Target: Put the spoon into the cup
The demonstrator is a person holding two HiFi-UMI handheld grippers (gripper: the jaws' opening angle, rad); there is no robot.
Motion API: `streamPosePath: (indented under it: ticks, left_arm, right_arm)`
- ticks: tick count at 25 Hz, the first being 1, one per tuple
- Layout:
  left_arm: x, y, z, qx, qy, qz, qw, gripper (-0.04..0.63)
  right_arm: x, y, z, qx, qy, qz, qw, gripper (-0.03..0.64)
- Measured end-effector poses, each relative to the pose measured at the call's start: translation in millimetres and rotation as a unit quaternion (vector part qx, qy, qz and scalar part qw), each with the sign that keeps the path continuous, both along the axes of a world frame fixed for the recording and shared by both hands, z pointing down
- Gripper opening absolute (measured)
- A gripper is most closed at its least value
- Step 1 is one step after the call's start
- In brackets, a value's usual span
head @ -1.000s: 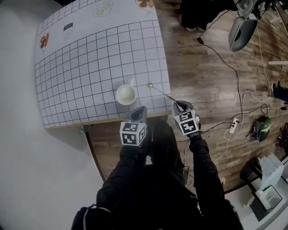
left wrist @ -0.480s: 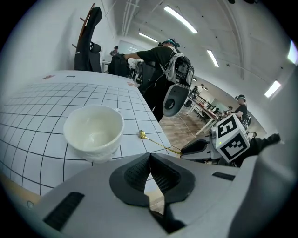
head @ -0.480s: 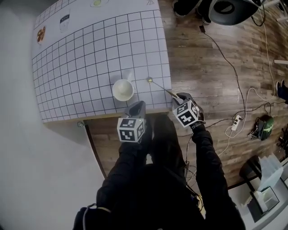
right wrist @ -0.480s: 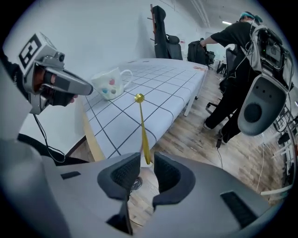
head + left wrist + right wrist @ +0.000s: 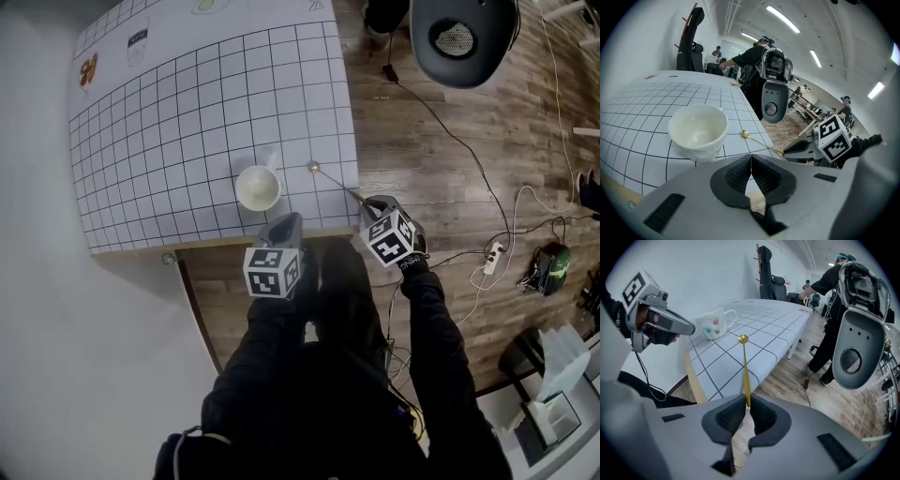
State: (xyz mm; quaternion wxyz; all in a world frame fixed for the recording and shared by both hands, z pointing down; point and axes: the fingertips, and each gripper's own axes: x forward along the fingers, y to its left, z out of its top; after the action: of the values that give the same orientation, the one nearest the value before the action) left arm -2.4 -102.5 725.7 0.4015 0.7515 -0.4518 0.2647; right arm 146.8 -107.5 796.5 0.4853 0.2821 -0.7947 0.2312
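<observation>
A white cup [image 5: 259, 187] stands upright near the front edge of the gridded table [image 5: 187, 112]. A thin gold spoon [image 5: 336, 185] lies to its right, bowl toward the cup side, handle out over the table's corner. My right gripper [image 5: 373, 204] is at the handle's end. In the right gripper view the spoon [image 5: 745, 366] runs straight out from between the pads of the right gripper [image 5: 748, 405], whose jaws are closing on it. My left gripper [image 5: 286, 223] hangs just before the cup [image 5: 698, 131]. The left gripper [image 5: 751, 159] is shut with nothing in it.
The table's front edge and right corner lie right under both grippers. A grey office chair [image 5: 464, 37] stands on the wood floor to the right. Cables and a power strip [image 5: 487, 262] lie further right. People stand in the room behind [image 5: 754, 56].
My right gripper has rolled about its own axis and sunk a little at the spoon's handle. The cup, the spoon's bowl and the left gripper have stayed put.
</observation>
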Motion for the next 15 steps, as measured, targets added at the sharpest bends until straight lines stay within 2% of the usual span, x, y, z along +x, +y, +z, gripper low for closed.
streamPosePath:
  ticks: [8,15]
  left_arm:
    - [-4.5,-2.4,-12.9,0.011,0.005,-0.002,0.9999,0.034]
    - [-20.2,-3.7,-39.8,0.032,0.014,-0.014,0.9993,0.034]
  right_arm:
    - [1.9,0.3,-27.5,0.02,-0.007,0.028,0.999,0.041]
    - [-15.5,-8.0,-82.7,0.064,-0.031,0.046,0.996,0.041]
